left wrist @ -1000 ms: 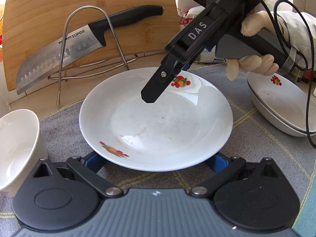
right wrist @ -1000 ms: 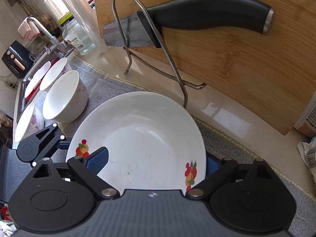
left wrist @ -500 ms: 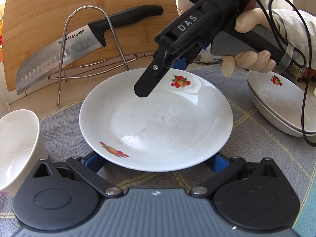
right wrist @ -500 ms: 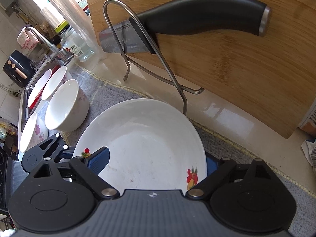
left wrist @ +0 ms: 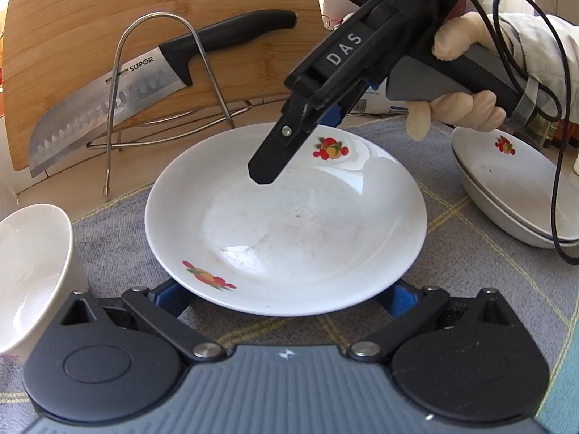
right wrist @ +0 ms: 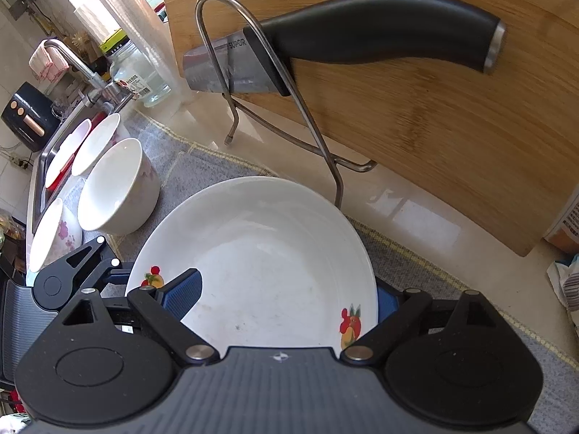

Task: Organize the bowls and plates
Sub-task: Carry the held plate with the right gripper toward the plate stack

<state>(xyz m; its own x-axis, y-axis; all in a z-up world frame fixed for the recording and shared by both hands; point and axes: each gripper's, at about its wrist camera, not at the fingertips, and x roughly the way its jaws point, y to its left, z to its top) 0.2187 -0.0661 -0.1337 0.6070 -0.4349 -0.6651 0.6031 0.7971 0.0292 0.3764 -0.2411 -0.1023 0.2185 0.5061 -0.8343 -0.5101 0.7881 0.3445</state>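
The cutting board (left wrist: 108, 11) leans at the far side of the worktop (right wrist: 416, 217), propped by a wire rack (left wrist: 159, 83) that also carries the knife (left wrist: 152, 72). The plate (left wrist: 289, 217) lies flat on a grey mat (left wrist: 108, 238), between the spread left gripper (left wrist: 286, 294) and the spread right gripper (right wrist: 286, 298), neither visibly pinching it. Bowls (right wrist: 115, 188) wait left; stacked plates (left wrist: 514, 188) right, cut off. The left fingertips are hidden under the rim.

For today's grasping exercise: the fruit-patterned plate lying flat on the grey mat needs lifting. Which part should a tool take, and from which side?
Take the plate by its rim, at the near edge by the fruit print, coming in low from the left tool side. The rim flares up off the mat, leaving room for one finger beneath and one on top; the centre offers nothing to pinch.
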